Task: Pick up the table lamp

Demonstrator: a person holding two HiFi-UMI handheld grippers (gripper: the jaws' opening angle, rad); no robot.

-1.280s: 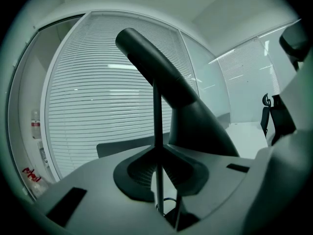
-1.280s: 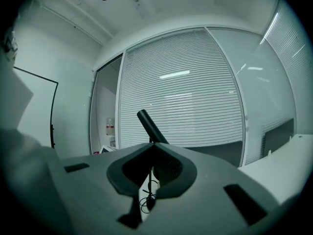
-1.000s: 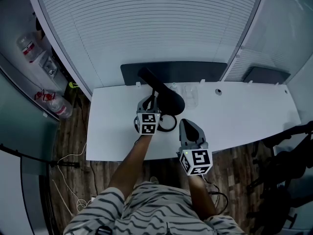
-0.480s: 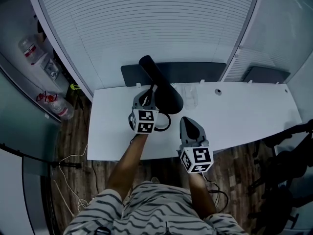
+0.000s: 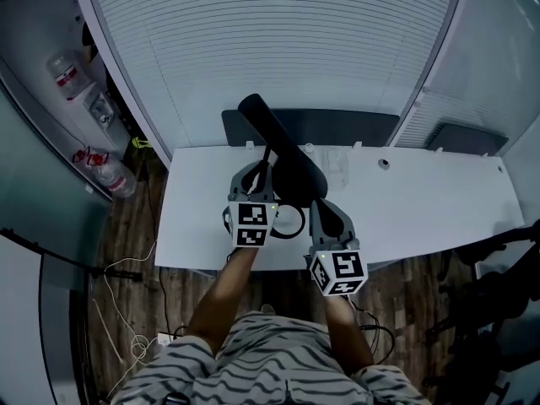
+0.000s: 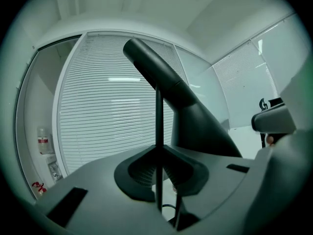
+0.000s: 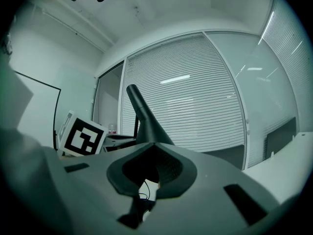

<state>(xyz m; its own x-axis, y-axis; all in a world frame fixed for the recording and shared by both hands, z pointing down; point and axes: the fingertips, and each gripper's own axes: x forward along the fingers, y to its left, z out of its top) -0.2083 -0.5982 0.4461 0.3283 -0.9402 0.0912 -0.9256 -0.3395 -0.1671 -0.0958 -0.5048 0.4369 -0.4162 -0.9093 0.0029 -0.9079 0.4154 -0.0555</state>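
Observation:
The black table lamp (image 5: pixel 283 154) has a long tube head, a cone-shaped shade and a thin stem. My left gripper (image 5: pixel 254 178) is shut on that stem, holding the lamp up over the white table (image 5: pixel 422 209). In the left gripper view the stem (image 6: pixel 158 126) runs straight up between the closed jaws of the left gripper (image 6: pixel 159 152), with the shade (image 6: pixel 195 116) above it. A black loop (image 5: pixel 291 221) lies below the lamp. Beside the lamp, my right gripper (image 5: pixel 326 211) is shut on nothing. From the right gripper (image 7: pixel 151 153) the lamp (image 7: pixel 145 124) shows ahead.
A clear glass (image 5: pixel 337 169) stands on the table behind the lamp. A dark panel (image 5: pixel 346 128) sits along the table's far edge, against the blinds. Water bottles (image 5: pixel 105 175) stand on the floor at the left. A dark chair (image 5: pixel 498 268) is at the right.
My left gripper has lifted the lamp, so its head now stands higher and closer to the camera. The right gripper has stayed near the table's front edge.

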